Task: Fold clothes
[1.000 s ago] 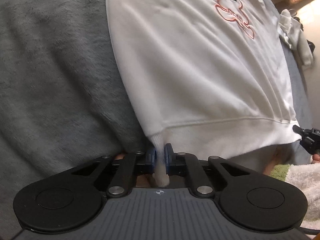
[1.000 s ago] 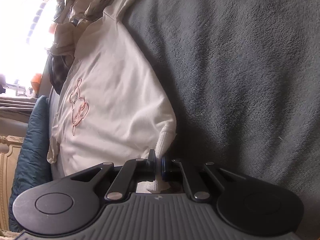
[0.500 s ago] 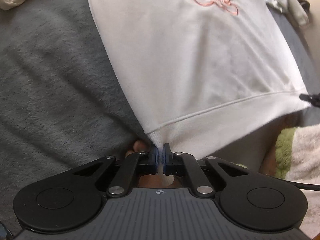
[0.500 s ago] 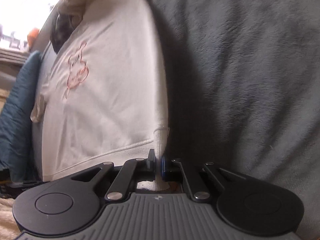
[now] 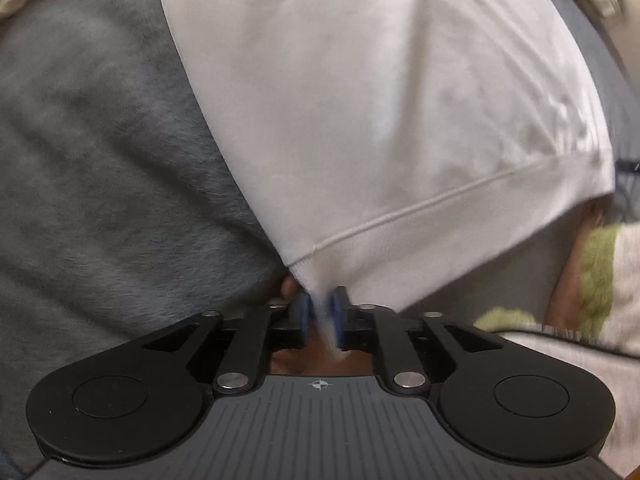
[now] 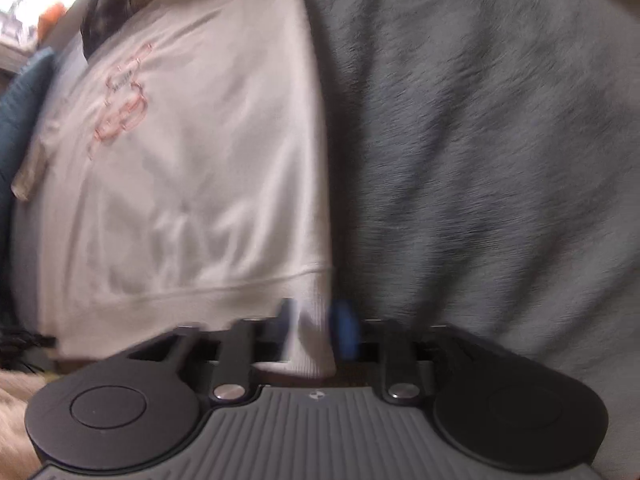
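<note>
A grey blanket point(image 5: 100, 184) covers the surface, plush and rumpled into soft ridges. On it lies a white sweatshirt point(image 5: 380, 120), spread front up and mostly flat, the largest thing on the blanket. Its chest carries a pink outline design point(image 6: 122, 100), part of which shows at the top edge of the left wrist view. A stitched seam sets off the ribbed hem band point(image 5: 440, 208), which runs across the near end of the garment. In the right wrist view the cloth is faintly creased above the hem, and the picture is blurred.

The 2 hem corners reach toward the 2 tools. The left gripper point(image 5: 321, 316) has its blue pads slightly apart and its jaws are opening; the left hem corner hangs down between them, and the pads look loosened from it. The right gripper point(image 6: 316, 326) is spread wider, its jaws also opening; the right hem corner point(image 6: 312, 340) sits in the gap, lying against the left pad while the right pad stands just clear of it.

At the right edge of the left wrist view there is a fuzzy green and cream cloth point(image 5: 596, 276).
</note>
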Available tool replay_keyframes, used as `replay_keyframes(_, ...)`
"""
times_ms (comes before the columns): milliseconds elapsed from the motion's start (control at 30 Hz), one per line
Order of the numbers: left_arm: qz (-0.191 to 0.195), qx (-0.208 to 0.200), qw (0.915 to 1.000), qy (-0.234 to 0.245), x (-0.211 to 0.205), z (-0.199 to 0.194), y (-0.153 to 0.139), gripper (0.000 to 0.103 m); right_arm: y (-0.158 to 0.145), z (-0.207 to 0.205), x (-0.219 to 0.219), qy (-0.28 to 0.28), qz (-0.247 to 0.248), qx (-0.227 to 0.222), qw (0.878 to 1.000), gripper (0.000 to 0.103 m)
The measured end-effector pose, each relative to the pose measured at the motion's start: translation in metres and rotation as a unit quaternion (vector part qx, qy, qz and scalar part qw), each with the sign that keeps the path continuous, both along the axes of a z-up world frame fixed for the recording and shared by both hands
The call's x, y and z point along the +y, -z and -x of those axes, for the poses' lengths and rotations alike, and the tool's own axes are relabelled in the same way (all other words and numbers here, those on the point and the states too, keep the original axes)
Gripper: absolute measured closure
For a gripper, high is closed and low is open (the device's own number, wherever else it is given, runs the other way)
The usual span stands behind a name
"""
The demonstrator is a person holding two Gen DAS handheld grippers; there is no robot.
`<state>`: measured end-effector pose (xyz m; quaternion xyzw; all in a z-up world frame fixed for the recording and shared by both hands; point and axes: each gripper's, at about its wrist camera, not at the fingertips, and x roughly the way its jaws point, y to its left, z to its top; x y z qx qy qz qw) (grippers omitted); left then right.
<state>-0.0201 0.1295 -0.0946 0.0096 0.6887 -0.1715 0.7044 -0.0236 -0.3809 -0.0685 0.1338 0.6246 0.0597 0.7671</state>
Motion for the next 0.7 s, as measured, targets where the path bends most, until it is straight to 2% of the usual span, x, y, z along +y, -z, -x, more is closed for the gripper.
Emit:
replay_keyframes(67, -0.006, -0.009, 0.9999, 0.007, 0.01, -0.003, -0.016, 0.081, -0.019, 0.002, -0.011, -0.008, 0.035, -0.023, 0.999, 0.059)
replay_keyframes(167, -0.006, -0.062, 0.998, -0.009, 0.012, -0.019, -0.036, 0.081, -0.054, -0.006, -0.018, -0.006, 0.024, -0.103, 0.994, 0.066)
replay_keyframes(233, 0.0, -0.104, 0.9944, -0.02, 0.008, -0.033, -0.048, 0.081, -0.065, -0.023, 0.01, -0.05, -0.007, -0.167, 0.985, 0.07)
replay_keyframes(267, 0.0, -0.134, 0.9909, -0.019, -0.002, -0.044, -0.045, 0.081, -0.065, -0.034, 0.032, -0.08, -0.014, -0.191, 0.978, 0.075)
replay_keyframes(333, -0.001, -0.194, 0.9809, -0.015, -0.023, -0.068, -0.039, 0.081, -0.052, -0.058, 0.094, -0.165, -0.03, -0.227, 0.959, 0.084)
replay_keyframes(400, -0.005, -0.242, 0.97, -0.026, -0.036, -0.095, -0.026, 0.081, -0.032, -0.081, 0.154, -0.241, -0.038, -0.254, 0.936, 0.088)
replay_keyframes(500, -0.04, -0.279, 0.9576, -0.058, -0.053, -0.131, -0.014, 0.081, -0.008, -0.107, 0.224, -0.311, -0.04, -0.287, 0.905, 0.091)
replay_keyframes(533, -0.051, -0.292, 0.9528, -0.068, -0.058, -0.143, -0.01, 0.081, -0.001, -0.117, 0.243, -0.323, -0.048, -0.293, 0.899, 0.091)
replay_keyframes(567, -0.046, -0.293, 0.9515, -0.082, -0.06, -0.152, -0.006, 0.08, 0.006, -0.126, 0.258, -0.334, -0.052, -0.299, 0.892, 0.091)
replay_keyframes(600, -0.059, -0.295, 0.9501, -0.084, -0.061, -0.154, -0.001, 0.08, 0.012, -0.135, 0.272, -0.346, -0.053, -0.304, 0.886, 0.091)
replay_keyframes(667, -0.086, -0.294, 0.9485, -0.082, -0.059, -0.156, 0.012, 0.08, 0.027, -0.144, 0.286, -0.366, -0.056, -0.291, 0.882, 0.09)
replay_keyframes(700, -0.1, -0.291, 0.9483, -0.08, -0.056, -0.156, 0.018, 0.08, 0.038, -0.145, 0.287, -0.376, -0.059, -0.267, 0.885, 0.09)
